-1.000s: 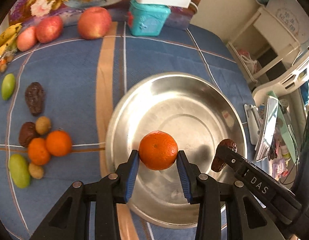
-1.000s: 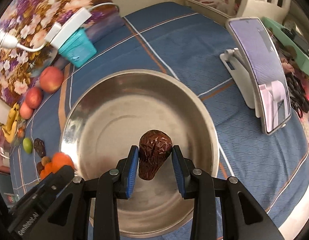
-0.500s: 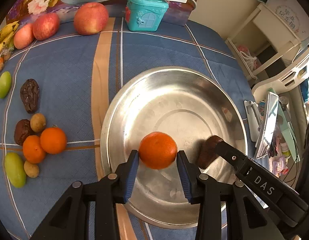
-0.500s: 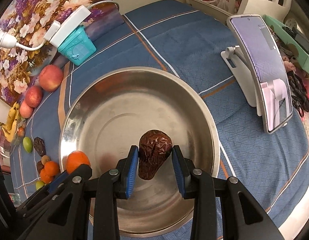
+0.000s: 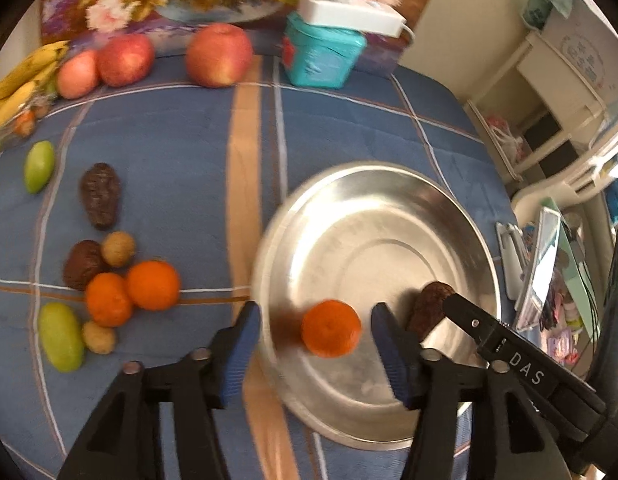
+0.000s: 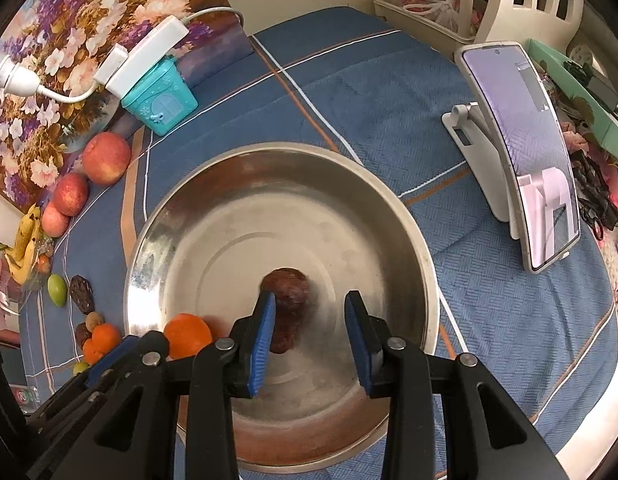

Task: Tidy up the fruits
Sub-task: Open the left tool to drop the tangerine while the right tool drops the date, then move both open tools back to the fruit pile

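A steel bowl (image 5: pixel 389 200) (image 6: pixel 229 184) sits on the blue cloth. My left gripper (image 5: pixel 315 336) is open; an orange tangerine (image 5: pixel 331 334) lies in the bowl between its fingers, apart from both pads. It also shows in the right wrist view (image 6: pixel 187 335). My right gripper (image 6: pixel 310 332) is open; a wrinkled brown date (image 6: pixel 287 300) lies in the bowl by its left finger. The date (image 5: pixel 431 304) shows in the left wrist view beside the right gripper's finger.
Left of the bowl lie two tangerines (image 5: pixel 131 292), dates (image 5: pixel 100 194), small brown fruits and green fruits (image 5: pixel 61 336). Apples (image 5: pixel 219 60), bananas (image 5: pixel 17 84), a teal box (image 5: pixel 321 56) stand at the back. A phone on a stand (image 6: pixel 525 176) is right.
Both grippers opened. The tangerine and the date dropped from the jaws into the bowl. The left gripper pulled back and to the left.
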`<state>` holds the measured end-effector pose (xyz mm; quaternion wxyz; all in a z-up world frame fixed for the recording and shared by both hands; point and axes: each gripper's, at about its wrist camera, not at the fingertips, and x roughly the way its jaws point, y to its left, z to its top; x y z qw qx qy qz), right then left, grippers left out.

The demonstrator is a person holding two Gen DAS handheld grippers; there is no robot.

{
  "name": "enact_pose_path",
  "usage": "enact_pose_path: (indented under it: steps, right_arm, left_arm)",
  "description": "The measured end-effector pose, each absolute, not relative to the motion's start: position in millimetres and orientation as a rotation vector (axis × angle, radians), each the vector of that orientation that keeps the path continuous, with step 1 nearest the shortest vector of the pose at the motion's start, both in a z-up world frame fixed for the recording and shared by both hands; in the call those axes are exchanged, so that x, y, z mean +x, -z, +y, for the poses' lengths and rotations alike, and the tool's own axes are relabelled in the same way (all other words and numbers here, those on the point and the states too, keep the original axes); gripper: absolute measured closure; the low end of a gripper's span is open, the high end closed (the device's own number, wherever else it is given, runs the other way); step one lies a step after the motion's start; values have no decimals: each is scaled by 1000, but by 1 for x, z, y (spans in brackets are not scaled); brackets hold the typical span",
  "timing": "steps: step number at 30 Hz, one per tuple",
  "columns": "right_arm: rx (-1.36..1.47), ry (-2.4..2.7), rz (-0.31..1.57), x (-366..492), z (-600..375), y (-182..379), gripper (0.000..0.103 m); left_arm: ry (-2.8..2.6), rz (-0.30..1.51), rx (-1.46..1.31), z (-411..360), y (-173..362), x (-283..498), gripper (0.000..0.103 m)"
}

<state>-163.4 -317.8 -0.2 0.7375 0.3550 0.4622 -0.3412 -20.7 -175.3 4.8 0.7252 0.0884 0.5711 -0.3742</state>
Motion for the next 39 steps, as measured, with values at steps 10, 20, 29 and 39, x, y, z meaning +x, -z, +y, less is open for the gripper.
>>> enact_pose_path:
  steps: [10, 20, 29, 39]
  right_arm:
    - [760, 725, 1036, -152, -311, 5, 33]
    - [667, 693, 1037, -135, -293, 6, 5]
    - [582, 666, 988, -119, -270, -5, 3]
    - [538, 530, 935, -88, -234, -18, 3]
  left_arm:
    - [622, 1219, 176, -129, -6, 17, 1]
    - [412, 1136, 166, -68, -11, 55, 0]
    - [310, 1070, 215, -25, -18, 69, 0]
    - [327, 1086, 118, -3, -22, 85, 0]
